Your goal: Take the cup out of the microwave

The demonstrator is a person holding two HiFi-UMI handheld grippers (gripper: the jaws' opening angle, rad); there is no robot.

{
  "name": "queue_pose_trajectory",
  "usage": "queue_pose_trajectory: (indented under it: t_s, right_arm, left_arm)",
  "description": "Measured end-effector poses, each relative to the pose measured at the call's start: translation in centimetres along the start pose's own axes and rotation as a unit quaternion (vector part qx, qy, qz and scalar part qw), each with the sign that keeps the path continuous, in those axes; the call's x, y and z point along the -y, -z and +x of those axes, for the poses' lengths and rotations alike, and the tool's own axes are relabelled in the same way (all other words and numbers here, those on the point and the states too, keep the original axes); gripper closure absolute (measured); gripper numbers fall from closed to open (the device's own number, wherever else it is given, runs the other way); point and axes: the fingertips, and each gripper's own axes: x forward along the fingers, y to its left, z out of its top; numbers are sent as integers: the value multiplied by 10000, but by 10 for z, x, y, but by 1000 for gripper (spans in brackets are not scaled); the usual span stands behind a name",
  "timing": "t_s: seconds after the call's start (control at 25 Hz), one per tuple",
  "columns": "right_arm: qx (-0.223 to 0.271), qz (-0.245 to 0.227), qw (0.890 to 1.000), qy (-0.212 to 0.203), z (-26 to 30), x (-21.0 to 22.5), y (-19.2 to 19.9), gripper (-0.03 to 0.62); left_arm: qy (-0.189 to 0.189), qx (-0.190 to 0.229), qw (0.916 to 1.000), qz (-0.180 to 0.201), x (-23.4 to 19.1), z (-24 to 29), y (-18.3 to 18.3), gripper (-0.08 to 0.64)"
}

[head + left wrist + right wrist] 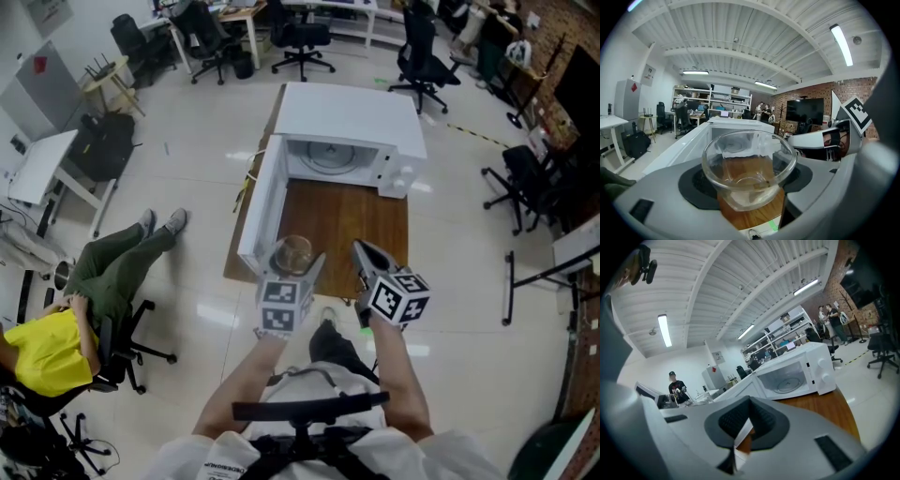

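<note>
A clear glass cup (pixel 293 253) is held upright over the near edge of the wooden table (pixel 349 225), with my left gripper (pixel 292 269) shut on it. In the left gripper view the cup (pixel 749 166) fills the space between both pads and looks empty. The white microwave (pixel 349 127) stands at the table's far end, its door (pixel 260 206) swung open to the left and its chamber showing only the turntable. My right gripper (pixel 367 256) hovers beside the cup on the right, jaws together with nothing in them. In the right gripper view it (pixel 740 439) points at the microwave (pixel 794 373).
A seated person in a yellow top (pixel 52 347) is on a chair at the left, legs stretched toward the table. Office chairs (pixel 422 52) and a white desk (pixel 42 164) ring the floor. Another person (pixel 675 387) stands far off.
</note>
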Motion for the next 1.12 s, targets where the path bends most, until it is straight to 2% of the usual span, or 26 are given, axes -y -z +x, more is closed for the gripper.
queue_pose_trajectory:
  t_s: [0.52, 0.76, 1.12]
  right_arm:
    - [-11, -303, 9991, 298, -31, -15, 13, 580]
    - [35, -531, 9980, 344, -36, -20, 4, 580]
    - [28, -546, 9978, 364, -39, -13, -1, 580]
  left_arm:
    - [138, 65, 9998, 162, 17, -33, 4, 213]
    - [204, 105, 9996, 169, 21, -32, 2, 213]
    - [273, 148, 9994, 155, 29, -23, -4, 213]
